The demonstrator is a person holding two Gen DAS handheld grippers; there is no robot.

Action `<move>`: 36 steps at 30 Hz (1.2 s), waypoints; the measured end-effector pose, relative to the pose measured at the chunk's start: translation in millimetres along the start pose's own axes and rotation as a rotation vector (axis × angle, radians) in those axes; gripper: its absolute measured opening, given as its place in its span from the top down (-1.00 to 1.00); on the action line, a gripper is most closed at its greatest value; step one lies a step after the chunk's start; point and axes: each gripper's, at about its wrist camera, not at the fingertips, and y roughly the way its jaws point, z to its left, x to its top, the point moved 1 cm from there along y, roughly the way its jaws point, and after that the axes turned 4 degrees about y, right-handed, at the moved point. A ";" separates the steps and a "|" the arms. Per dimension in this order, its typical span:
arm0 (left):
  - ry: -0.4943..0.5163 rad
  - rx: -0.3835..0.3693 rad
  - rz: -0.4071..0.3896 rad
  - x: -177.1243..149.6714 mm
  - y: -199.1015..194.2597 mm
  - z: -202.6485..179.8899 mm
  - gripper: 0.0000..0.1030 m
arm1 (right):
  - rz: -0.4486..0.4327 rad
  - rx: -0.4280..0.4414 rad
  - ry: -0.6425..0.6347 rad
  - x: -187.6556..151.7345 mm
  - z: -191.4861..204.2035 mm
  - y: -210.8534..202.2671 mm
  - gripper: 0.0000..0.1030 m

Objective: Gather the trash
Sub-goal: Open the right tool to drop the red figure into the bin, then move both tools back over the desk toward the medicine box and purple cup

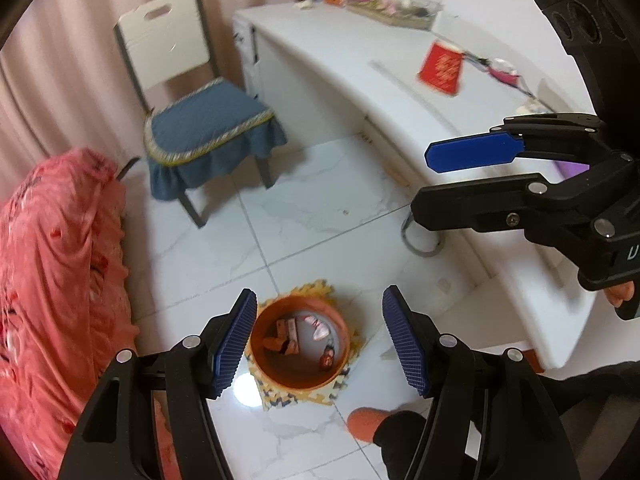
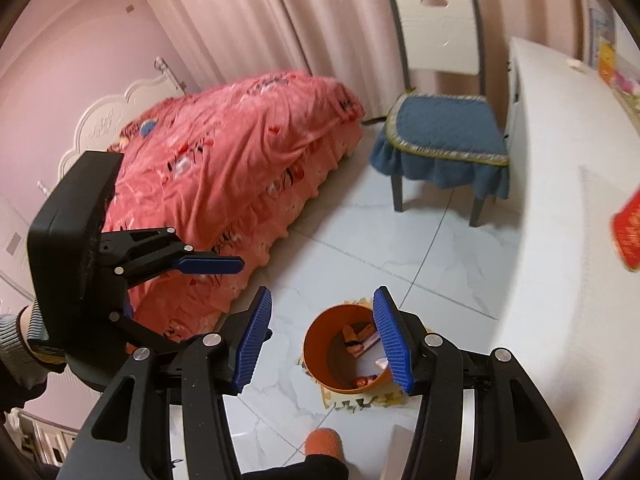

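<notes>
An orange round bin stands on a patterned foam mat on the floor, with several wrappers and scraps inside; it also shows in the right wrist view. My left gripper is open and empty, high above the bin. My right gripper is open and empty, also above the bin, and shows in the left wrist view over the desk edge. The left gripper shows in the right wrist view near the bed. A red paper cup stands upside down on the white desk.
A chair with a blue cushion stands beside the desk. A bed with a pink cover fills the left side. A clear box of small items sits at the desk's far end. My foot in an orange sock is near the bin.
</notes>
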 end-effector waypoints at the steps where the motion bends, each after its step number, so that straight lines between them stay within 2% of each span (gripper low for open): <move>1: 0.017 -0.002 -0.011 7.6 -5.5 -9.8 -0.29 | -0.013 -0.004 0.005 -1.3 -4.3 -15.0 -0.05; 9: 0.122 -0.023 -0.078 48.3 -30.9 -68.4 -0.30 | -0.085 -0.048 0.049 -19.1 -40.0 -94.7 -0.05; 10: 0.131 -0.026 -0.083 52.6 -33.1 -74.7 -0.43 | -0.094 -0.056 0.056 -22.2 -45.4 -104.5 -0.05; 12: 0.154 -0.023 -0.108 60.8 -39.4 -90.5 -0.55 | -0.112 -0.071 0.067 -28.0 -55.4 -121.8 -0.05; 18: 0.233 -0.070 -0.129 84.5 -44.7 -136.6 -0.55 | -0.171 -0.126 0.117 -50.9 -94.6 -177.8 -0.05; 28: 0.363 -0.150 -0.113 118.2 -23.1 -207.5 -0.55 | -0.244 -0.264 0.268 -99.4 -177.1 -251.5 -0.11; 36: 0.434 -0.208 -0.094 143.0 -2.9 -246.8 -0.55 | -0.263 -0.334 0.363 -122.3 -225.3 -279.4 -0.11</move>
